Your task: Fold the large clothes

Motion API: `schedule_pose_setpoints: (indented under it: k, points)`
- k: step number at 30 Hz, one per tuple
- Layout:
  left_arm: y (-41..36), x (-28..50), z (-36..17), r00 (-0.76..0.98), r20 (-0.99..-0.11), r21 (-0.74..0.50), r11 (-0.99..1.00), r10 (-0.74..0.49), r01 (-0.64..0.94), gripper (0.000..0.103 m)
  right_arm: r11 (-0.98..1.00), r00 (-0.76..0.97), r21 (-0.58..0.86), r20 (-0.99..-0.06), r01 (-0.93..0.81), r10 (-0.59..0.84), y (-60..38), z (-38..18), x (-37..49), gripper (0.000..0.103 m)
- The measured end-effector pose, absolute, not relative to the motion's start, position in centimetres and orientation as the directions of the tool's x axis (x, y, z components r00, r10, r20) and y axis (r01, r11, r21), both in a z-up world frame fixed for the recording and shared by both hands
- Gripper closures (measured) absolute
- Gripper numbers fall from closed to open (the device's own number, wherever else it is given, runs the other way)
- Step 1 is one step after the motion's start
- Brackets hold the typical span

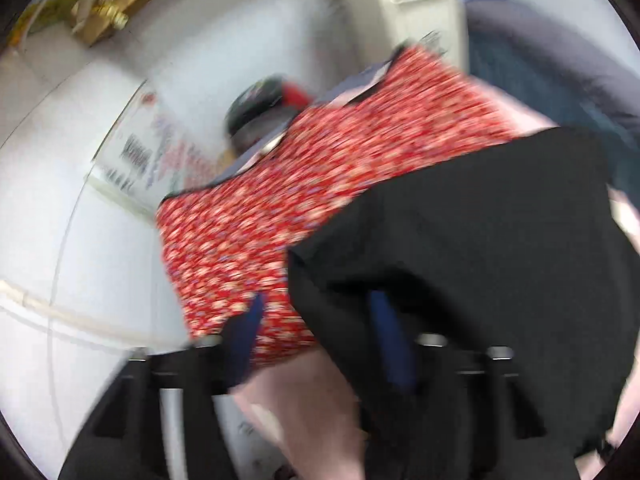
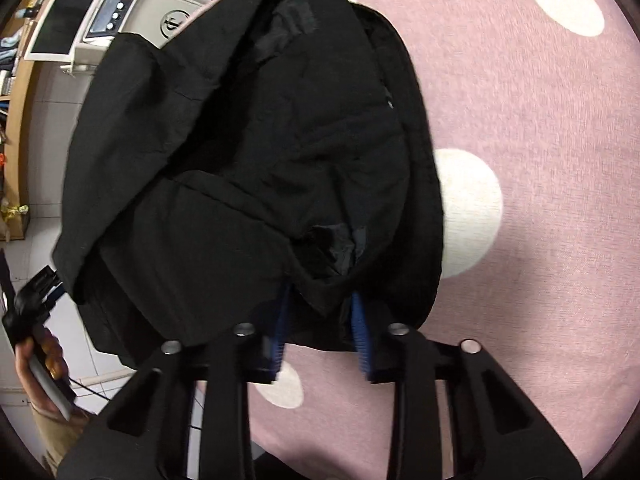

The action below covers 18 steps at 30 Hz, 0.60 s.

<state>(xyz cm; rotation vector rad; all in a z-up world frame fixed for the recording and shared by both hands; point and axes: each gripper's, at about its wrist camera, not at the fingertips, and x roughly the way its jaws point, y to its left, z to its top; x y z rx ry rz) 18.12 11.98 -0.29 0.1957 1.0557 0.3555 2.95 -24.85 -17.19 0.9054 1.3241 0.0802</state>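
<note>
A large black garment (image 2: 256, 152) lies bunched on a pink sheet with white dots (image 2: 520, 120). My right gripper (image 2: 320, 304) has its blue-padded fingers (image 2: 360, 328) apart, with a fold of the black cloth between their tips. In the left wrist view the same black garment (image 1: 460, 248) drapes over the right finger of my left gripper (image 1: 320, 308); the left finger (image 1: 248, 332) stands free over a red flowered cloth (image 1: 320, 172). The view is blurred by motion. The left gripper also shows in the right wrist view (image 2: 36, 304), held in a hand.
A white machine with a small screen (image 2: 108, 16) stands beyond the bed, beside a wooden shelf (image 2: 16, 120). The white tiled floor (image 1: 80, 200) is at the left, with a printed white box (image 1: 160, 152) and a dark round object (image 1: 260, 104).
</note>
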Motion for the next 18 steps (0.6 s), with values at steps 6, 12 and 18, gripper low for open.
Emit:
schedule_pose_setpoints:
  k: [6,12,18]
  points:
    - [3.5,11.8,3.5,0.661,-0.742,0.274,0.951,0.112,0.147,0.010,0.534,0.457,0.782,-0.621,0.320,0.636,-25.9,-11.3,4.1,0.095]
    - [-5.8,5.8,-0.5,0.690,-0.721,0.432,0.739,-0.061,0.517,0.007,0.532,0.479,0.845,-0.490,0.056,0.728,-23.1,-4.0,5.7,0.095]
    - [-7.5,7.1,-1.5,0.695,-0.717,0.431,0.746,-0.059,0.508,0.061,0.501,0.514,0.859,-0.477,0.101,0.713,-24.1,-4.2,3.5,0.096]
